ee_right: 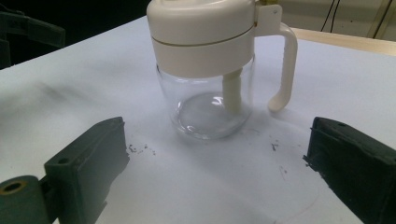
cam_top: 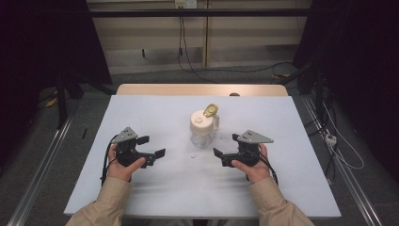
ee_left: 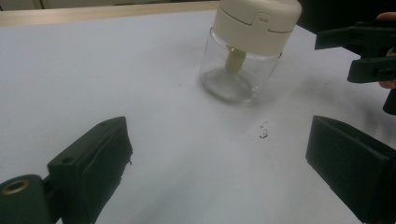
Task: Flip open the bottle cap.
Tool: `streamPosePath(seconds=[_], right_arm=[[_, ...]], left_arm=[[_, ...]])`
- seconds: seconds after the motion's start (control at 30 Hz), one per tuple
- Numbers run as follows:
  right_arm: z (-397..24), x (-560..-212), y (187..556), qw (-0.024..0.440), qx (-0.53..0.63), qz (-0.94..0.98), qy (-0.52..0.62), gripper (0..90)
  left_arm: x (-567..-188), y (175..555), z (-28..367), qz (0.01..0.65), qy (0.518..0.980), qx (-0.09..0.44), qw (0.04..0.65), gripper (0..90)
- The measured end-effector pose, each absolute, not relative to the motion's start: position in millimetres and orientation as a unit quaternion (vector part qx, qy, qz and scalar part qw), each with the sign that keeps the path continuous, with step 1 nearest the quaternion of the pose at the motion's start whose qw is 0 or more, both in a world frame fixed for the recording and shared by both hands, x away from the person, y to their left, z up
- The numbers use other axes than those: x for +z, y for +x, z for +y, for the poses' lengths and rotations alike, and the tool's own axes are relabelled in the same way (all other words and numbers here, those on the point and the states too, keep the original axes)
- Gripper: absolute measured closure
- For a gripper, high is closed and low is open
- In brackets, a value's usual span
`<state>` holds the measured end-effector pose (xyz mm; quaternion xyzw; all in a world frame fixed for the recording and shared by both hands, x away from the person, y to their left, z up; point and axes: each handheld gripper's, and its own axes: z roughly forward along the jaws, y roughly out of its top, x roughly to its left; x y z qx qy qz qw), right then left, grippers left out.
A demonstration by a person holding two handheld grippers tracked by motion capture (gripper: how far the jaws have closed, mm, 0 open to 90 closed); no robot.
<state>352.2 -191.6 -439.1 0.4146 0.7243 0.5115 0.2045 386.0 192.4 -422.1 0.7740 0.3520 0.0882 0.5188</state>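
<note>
The left claw (cam_top: 154, 147) rests on the desk (cam_top: 141, 108) at the left of the high view, held in the person's left hand (cam_top: 123, 165), its jaws spread wide and holding nothing. In the left gripper view the same claw (ee_left: 217, 154) frames bare white desk surface, with the jar ahead and to the right of its gap.

The glass jar (cam_top: 203, 128) stands upright near the middle of the desk, between the two claws and a little farther from the person than both. It has a cream lid (ee_right: 203, 32), a cream side handle (ee_right: 284, 70) and a cream tube (ee_right: 232, 91) reaching down inside the clear, apparently empty body. A yellowish flap (cam_top: 211, 110) stands up from the lid; what it is exactly is hard to tell. Small dark specks (ee_right: 140, 149) lie on the desk just in front of the jar.

The right claw (cam_top: 225, 147), held in the right hand (cam_top: 253, 167), also rests on the desk, jaws wide apart and empty, pointing toward the jar. In the right gripper view that claw (ee_right: 217, 154) has the jar near, just beyond its jaws.
</note>
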Motion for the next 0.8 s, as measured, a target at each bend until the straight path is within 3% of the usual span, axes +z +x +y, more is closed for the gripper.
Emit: streamPosePath(seconds=[0.8], right_arm=[[-224.0, -443.6, 317.8, 0.215, 0.5, 0.736, 0.403, 5.7]], left_arm=[[-427.6, 370.8, 213.7, 0.349, 0.779, 0.106, 0.509, 5.7]])
